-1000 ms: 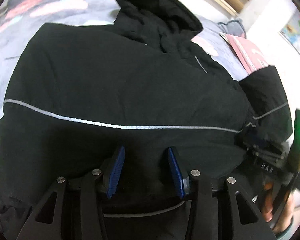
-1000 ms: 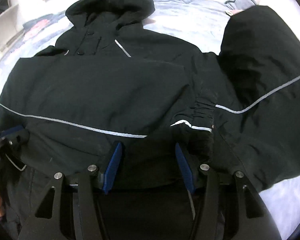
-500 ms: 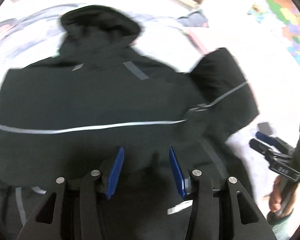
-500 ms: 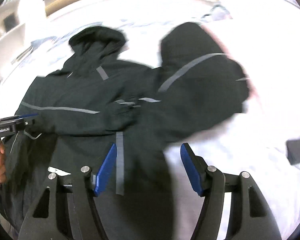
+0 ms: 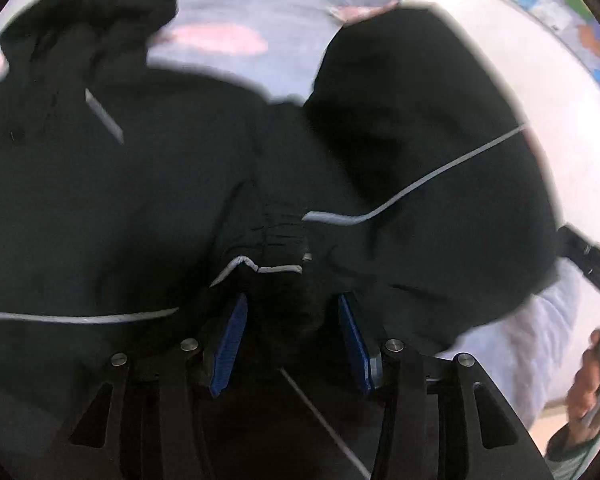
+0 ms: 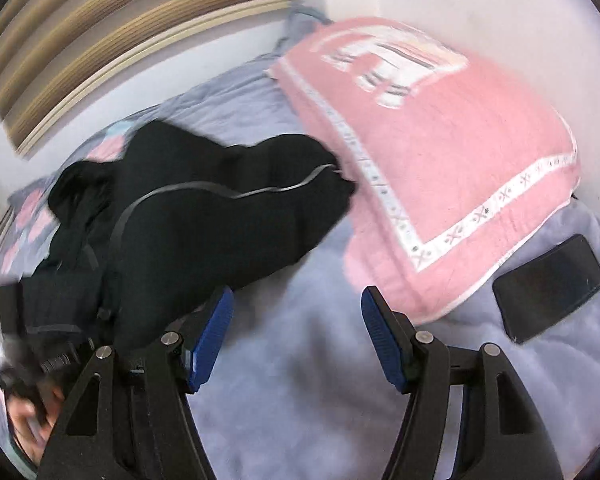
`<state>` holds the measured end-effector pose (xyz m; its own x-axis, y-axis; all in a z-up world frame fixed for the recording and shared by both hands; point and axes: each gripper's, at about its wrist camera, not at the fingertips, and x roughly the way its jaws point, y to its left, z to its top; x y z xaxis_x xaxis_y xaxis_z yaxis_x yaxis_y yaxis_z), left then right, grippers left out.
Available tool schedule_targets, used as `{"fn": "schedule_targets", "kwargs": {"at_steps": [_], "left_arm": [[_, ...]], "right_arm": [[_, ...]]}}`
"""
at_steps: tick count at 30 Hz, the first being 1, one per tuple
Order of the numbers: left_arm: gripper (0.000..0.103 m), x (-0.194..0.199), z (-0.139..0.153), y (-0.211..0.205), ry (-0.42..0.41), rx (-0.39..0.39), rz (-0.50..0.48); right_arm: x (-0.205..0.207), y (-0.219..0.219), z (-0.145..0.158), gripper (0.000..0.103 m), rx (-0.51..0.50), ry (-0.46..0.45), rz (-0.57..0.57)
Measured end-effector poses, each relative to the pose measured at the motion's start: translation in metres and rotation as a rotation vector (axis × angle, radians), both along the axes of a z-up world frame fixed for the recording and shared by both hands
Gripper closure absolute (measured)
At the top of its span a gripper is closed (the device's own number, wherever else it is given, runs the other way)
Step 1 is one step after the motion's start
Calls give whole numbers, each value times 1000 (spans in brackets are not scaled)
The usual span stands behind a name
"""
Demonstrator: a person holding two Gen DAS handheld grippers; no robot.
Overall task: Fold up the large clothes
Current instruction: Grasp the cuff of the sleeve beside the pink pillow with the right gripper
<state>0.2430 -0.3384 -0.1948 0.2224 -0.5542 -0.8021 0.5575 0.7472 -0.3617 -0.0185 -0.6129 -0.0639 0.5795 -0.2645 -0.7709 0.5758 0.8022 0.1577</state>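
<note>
A black hooded jacket [image 5: 148,184] with thin grey stripes lies spread on the bed. One sleeve is folded across its front, and the gathered cuff [image 5: 280,240] sits just ahead of my left gripper [image 5: 290,340]. Its blue pads stand apart with black fabric between them, and I see no pinch. My right gripper [image 6: 296,332] is open over bare lilac bedsheet [image 6: 300,400], nothing between its fingers. The jacket [image 6: 204,216] lies to its left. The left wrist view shows the right gripper [image 5: 596,264] at the far right edge, blurred.
A pink pillow [image 6: 440,152] with a white border lies just beyond the right gripper. A dark phone [image 6: 548,288] rests on the sheet to the pillow's right. A wooden slatted headboard [image 6: 120,40] runs along the far side. A hand [image 5: 584,380] holds the right tool.
The right gripper swung off the jacket to the right and up, its jaws widening, and now faces the pillow. The left gripper slid right across the jacket to the folded cuff.
</note>
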Motion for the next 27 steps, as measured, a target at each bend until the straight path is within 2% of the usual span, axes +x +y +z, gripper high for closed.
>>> {"fn": "schedule_targets", "kwargs": {"at_steps": [3,7,10,12,16,21,22,23,24,26,27], "left_arm": [[54,-6,0,3,-52,-24,-13],[54,-12,-3,7,-95,-50,-13],[54,-19,-3,6,-134,-44,-15],[54,-22,-4,5,-155,-39,-16],[54,-25,-2,8,-171,-47,-15],[54,-28,-5,7,-191,-43,-15],[54,-31,-5,7,-195,-41,-16],[54,-35,-4,8,-199,-39,-16],[54,-36,-4,8,-203,-34,-16],[54,-39,-4,7,-216,-22,-16],[54,-41,-4,6,-225,-13,-16]], "right_arm": [[14,-29,-13,33,-25,30,-35],[38,-67,-33,33,95,-32,-53],[62,-84,-51,33,131,-33,-93],[76,-93,-62,32,143,-18,-107],[110,-106,-86,32,225,-38,-66],[143,-110,-108,30,223,-19,-43],[147,-104,-108,36,183,-7,-24],[151,-98,-107,63,154,-3,2],[151,-89,-102,74,110,5,23],[144,-76,-90,84,46,-14,37],[138,-71,-82,85,30,-38,41]]}}
